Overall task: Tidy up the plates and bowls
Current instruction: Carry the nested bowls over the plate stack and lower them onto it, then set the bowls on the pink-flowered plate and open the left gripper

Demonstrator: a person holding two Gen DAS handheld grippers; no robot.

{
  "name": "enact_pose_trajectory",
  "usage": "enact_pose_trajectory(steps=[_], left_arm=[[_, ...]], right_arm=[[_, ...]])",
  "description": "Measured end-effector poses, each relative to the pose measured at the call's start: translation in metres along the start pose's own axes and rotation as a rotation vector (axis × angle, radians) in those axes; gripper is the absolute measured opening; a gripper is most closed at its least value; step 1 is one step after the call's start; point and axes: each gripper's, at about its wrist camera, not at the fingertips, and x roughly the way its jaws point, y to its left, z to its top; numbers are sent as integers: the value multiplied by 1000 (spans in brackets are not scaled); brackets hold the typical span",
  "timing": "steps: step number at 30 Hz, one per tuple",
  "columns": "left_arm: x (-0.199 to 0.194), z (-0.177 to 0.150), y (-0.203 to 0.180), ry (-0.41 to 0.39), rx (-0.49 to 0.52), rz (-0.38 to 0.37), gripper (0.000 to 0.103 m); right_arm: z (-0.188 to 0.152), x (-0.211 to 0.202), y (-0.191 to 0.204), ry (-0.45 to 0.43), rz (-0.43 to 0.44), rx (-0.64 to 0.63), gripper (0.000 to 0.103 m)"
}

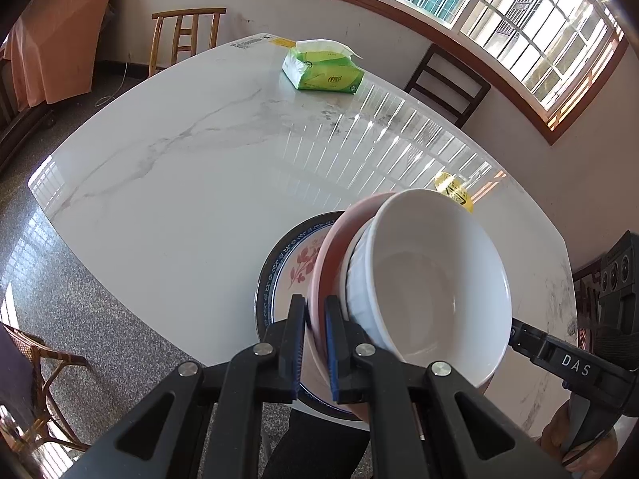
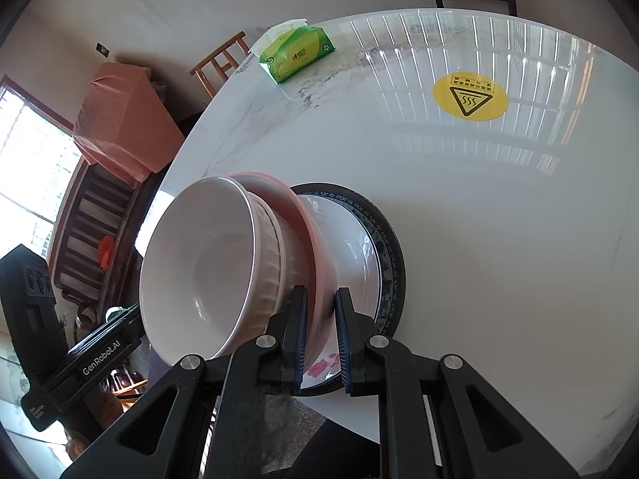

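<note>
Two tongs seen on one pink plate.

Left wrist view: left tongs (image 1: 315, 319) clamped on pink plate (image 1: 325, 255) rim; white bowl (image 1: 431, 291) carried on it, above floral plate (image 1: 279, 275) near surface (image 1: 179, 179) edge.

Right wrist view: right tongs (image 2: 321, 315) straddle pink plate (image 2: 307, 247) rim; contact cannot be told. White bowl (image 2: 207, 267) appears tilted.

Risk: uneven lift judged likely to slide bowl off.

White ribbed bowl (image 1: 431, 279), pink plate (image 1: 331, 247), blue-rimmed floral plate (image 1: 279, 263); green tissue pack (image 1: 322, 70), yellow sticker (image 2: 470, 95)

Home dining room: marble table (image 1: 179, 151), wooden chairs (image 1: 185, 36).
</note>
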Motion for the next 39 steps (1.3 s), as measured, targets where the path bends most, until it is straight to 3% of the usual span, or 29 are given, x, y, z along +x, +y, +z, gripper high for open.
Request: enact_pose_trajectory(steps=[7,14,23,27,33,39], left_arm=[[10,-4,2,25,0,2,8],[6,-14,-6,-68,60,46,9],[4,-21,4,-192,54,16,13],[4,-24,5,-224,62,22,18],[5,-27,6,-260,72,50,28],[6,-29,5,-289,85,68,33]], right_arm=[[0,9,-5,21,-3,14,15],[-5,7,-8,-30,19,9,16],[-13,3,0,-131,-16,-55,17],[-16,2,3,-163,-43,-69,18],[-16,2,-4,-184,-62,-54,30],[-17,3,-1,-209,-86,-81,31]])
